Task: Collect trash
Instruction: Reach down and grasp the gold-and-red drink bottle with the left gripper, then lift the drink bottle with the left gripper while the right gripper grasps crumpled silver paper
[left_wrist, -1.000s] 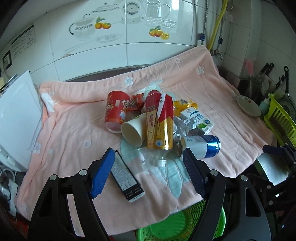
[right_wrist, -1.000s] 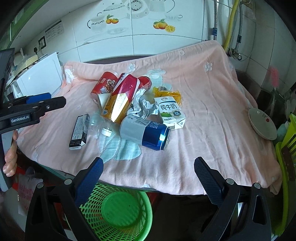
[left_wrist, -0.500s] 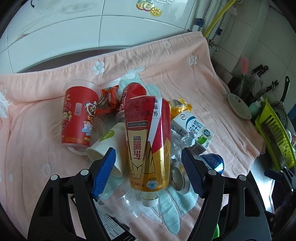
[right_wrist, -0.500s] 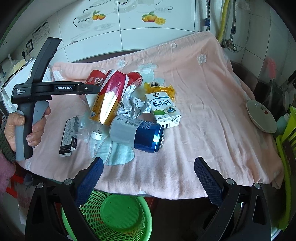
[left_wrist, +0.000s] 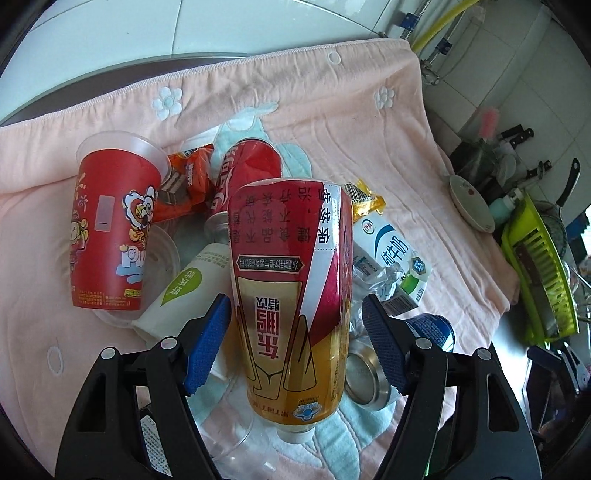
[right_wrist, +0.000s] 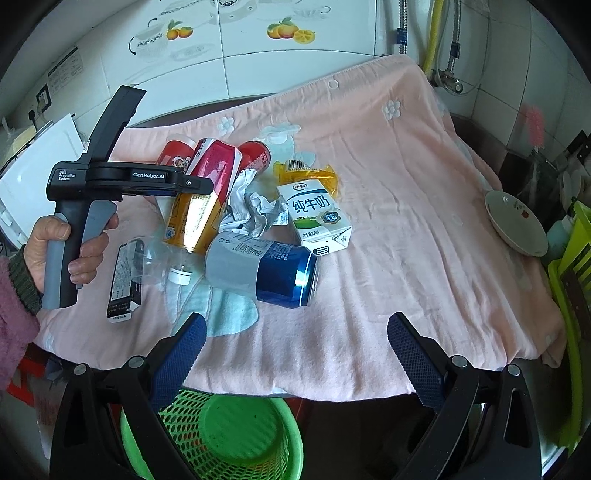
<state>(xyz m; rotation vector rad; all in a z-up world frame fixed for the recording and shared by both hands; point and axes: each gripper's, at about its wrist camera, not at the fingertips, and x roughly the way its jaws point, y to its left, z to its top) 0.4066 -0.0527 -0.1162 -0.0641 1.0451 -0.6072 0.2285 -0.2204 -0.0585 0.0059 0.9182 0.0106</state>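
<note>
A pile of trash lies on a pink towel (right_wrist: 406, 206). A large red and gold bottle (left_wrist: 291, 295) lies cap toward me. My left gripper (left_wrist: 295, 343) is open, its blue pads on either side of that bottle, close but apart; it also shows in the right wrist view (right_wrist: 155, 177). Around it lie a red cup (left_wrist: 110, 236), a red can (left_wrist: 247, 173), a white paper cup (left_wrist: 184, 291), a milk carton (right_wrist: 317, 218), a blue and silver can (right_wrist: 266, 273), crumpled foil (right_wrist: 255, 210) and a small black box (right_wrist: 123, 280). My right gripper (right_wrist: 295, 365) is open and empty at the towel's front edge.
A green mesh basket (right_wrist: 225, 435) stands on the floor below the front edge. A white dish (right_wrist: 517, 221) sits at the right of the towel. A yellow-green dish rack (left_wrist: 539, 269) and knives stand further right. A white board (right_wrist: 33, 166) leans at the left.
My left gripper has moved forward and down over the pile until its open pads flank the red and gold bottle. The right gripper has stayed near the front edge, open.
</note>
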